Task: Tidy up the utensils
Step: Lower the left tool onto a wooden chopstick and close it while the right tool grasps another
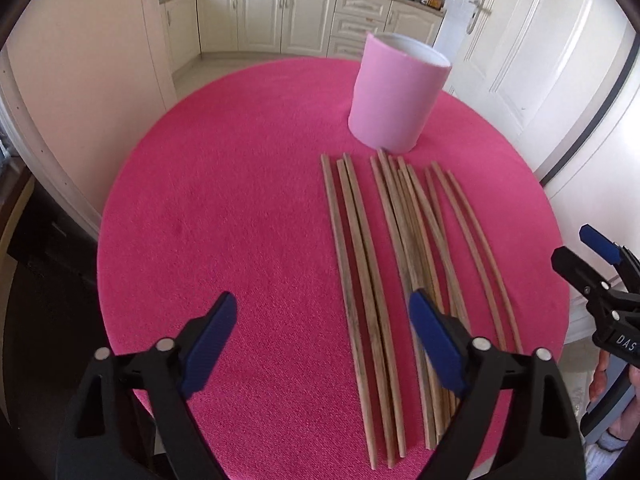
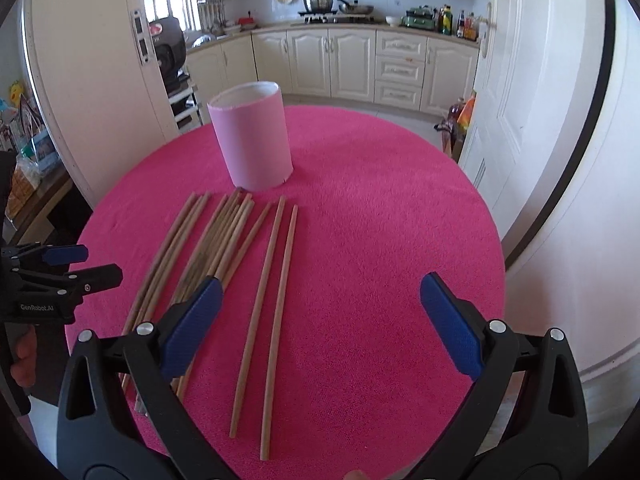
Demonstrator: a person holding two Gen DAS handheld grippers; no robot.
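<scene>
Several wooden chopsticks [image 1: 362, 248] lie side by side on a round table under a pink cloth [image 1: 240, 200], their far ends near an upright pink cylindrical holder [image 1: 396, 96]. My left gripper [image 1: 322, 308] hovers open over the near ends of the leftmost sticks, touching none. In the right wrist view the same chopsticks [image 2: 224, 240] fan out in front of the holder [image 2: 252, 136]. My right gripper [image 2: 320, 284] is open above two separate sticks [image 2: 276, 280]. Each gripper shows at the edge of the other's view: right [image 1: 600, 256], left [image 2: 80, 264].
The cloth [image 2: 380, 220] ends close on all sides, with floor beyond. A white door [image 2: 520, 120] stands to the right. Cream kitchen cabinets [image 2: 352, 64] line the back wall. A dark shelf unit [image 2: 172, 52] is at the far left.
</scene>
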